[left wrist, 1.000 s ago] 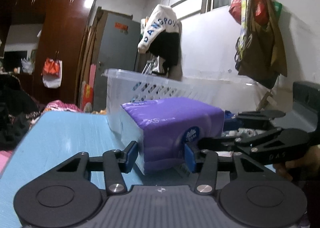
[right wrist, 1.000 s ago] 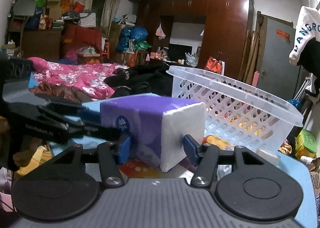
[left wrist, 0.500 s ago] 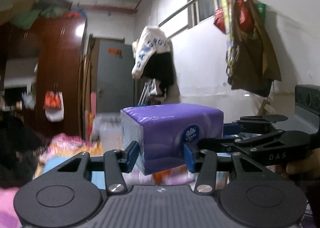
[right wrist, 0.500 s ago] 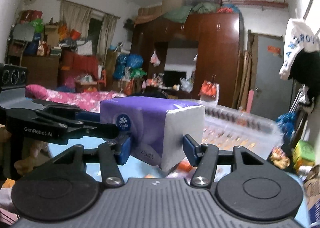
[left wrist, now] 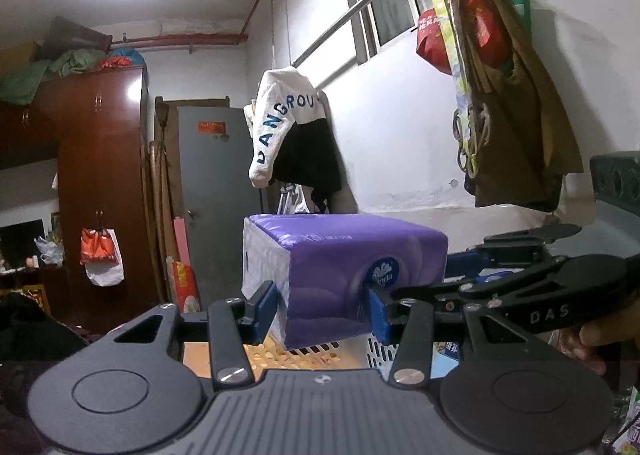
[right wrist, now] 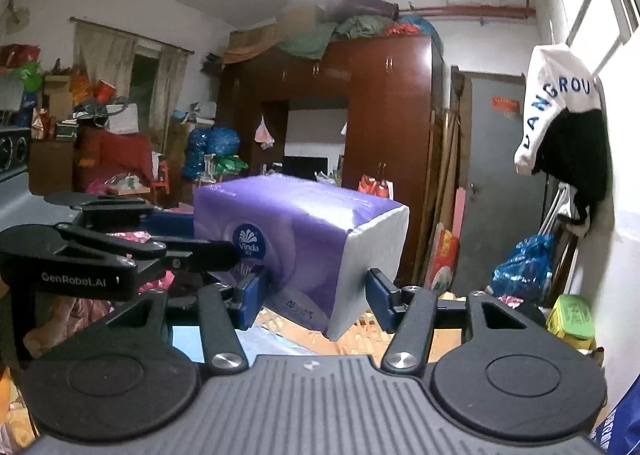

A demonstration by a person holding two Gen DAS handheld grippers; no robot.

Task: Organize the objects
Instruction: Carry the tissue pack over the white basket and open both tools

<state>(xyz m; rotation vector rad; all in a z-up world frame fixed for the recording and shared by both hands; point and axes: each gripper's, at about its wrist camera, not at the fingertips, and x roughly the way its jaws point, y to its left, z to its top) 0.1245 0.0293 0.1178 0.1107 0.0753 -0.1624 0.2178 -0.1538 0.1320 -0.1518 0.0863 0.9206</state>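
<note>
A dark red wardrobe (right wrist: 384, 143) is filling the middle of the right wrist view, with a grey door (right wrist: 496, 191) to its right. A white-and-black jacket (left wrist: 292, 135) is hanging in the centre of the left wrist view. Low in both frames, a white slatted basket (left wrist: 372, 351) is showing beneath everything held. The purple tissue pack (left wrist: 344, 275) is sitting mid-frame, lifted above that basket. The left gripper (left wrist: 320, 313) is pinching the pack between its blue pads. The right gripper (right wrist: 316, 301) is pinching the same pack (right wrist: 304, 239) from the other end, its blue pads pressing the purple side and the white end.
</note>
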